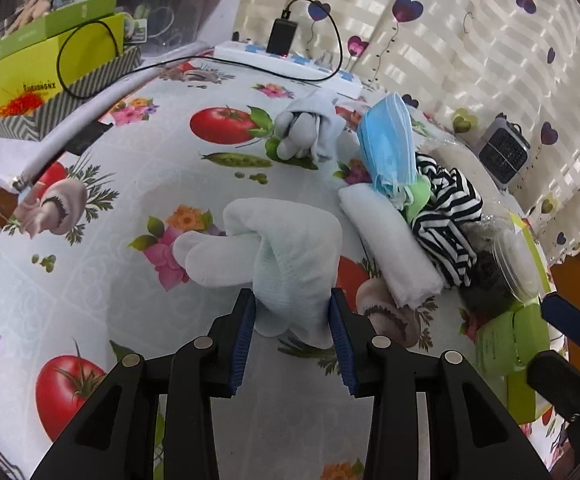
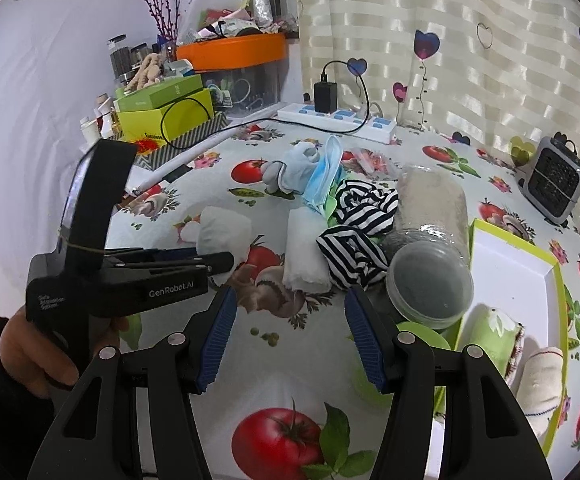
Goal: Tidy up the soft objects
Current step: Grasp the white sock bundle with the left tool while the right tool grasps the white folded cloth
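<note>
The left gripper (image 1: 292, 334) tilts down over the table (image 1: 138, 184), jaws parted around the end of a white sock bundle (image 1: 274, 256) (pads beside it, not squeezing). The right gripper (image 2: 290, 340) angles down, wide open, empty, facing the striped cloth (image 2: 356, 236).

The table (image 2: 274, 344) w/ veg-print cloth is carrying a white sock bundle (image 1: 278, 256) near left, a rolled white towel (image 2: 304, 252) at centre, a power strip (image 2: 342, 118) lying far back.
</note>
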Demonstrator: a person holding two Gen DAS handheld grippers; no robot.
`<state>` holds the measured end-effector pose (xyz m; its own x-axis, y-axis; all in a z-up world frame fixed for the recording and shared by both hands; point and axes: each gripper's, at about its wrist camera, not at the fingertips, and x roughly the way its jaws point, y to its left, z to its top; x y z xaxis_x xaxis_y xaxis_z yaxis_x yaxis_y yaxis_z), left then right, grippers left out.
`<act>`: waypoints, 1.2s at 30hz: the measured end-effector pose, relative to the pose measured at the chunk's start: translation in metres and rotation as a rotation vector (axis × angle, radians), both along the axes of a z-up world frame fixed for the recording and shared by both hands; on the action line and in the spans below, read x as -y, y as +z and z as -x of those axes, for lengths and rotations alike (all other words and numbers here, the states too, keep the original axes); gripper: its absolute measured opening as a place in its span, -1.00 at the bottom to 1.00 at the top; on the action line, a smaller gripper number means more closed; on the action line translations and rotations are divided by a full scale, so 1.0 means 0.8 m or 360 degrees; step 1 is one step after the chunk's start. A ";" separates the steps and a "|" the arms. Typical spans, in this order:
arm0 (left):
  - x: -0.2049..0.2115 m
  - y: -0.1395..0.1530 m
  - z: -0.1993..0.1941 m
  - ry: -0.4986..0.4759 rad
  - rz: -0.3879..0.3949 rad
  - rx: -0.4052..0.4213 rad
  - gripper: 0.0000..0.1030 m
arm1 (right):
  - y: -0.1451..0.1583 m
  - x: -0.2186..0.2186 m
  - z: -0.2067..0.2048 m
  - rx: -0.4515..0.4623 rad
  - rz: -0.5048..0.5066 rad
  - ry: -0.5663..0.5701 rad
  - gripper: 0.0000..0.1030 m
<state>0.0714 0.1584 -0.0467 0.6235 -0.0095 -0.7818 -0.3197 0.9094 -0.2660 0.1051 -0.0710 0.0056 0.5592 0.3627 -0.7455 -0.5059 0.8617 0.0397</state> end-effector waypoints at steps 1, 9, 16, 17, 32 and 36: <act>-0.001 0.000 0.000 0.0000 0.0003 0.0007 -0.42 | -0.001 -0.002 -0.002 -0.0008 -0.0004 0.0003 0.11; -0.012 0.003 0.017 0.0026 0.0035 0.0046 -0.63 | -0.019 -0.037 -0.024 -0.0055 0.0107 0.0053 -0.10; -0.030 0.005 0.038 0.0078 0.0059 0.0060 -0.63 | -0.055 -0.067 -0.053 -0.0107 0.0308 0.0013 -0.10; -0.031 0.003 0.040 0.0080 0.0064 0.0055 -0.63 | -0.059 -0.070 -0.057 -0.0110 0.0338 0.0001 -0.10; -0.026 0.000 0.047 0.0046 0.0084 0.0053 -0.63 | -0.072 -0.070 -0.068 -0.0128 0.0377 -0.0036 -0.65; -0.016 0.002 0.062 0.0015 0.0084 0.0061 -0.63 | -0.061 -0.073 -0.034 -0.0182 0.0306 0.0092 -0.65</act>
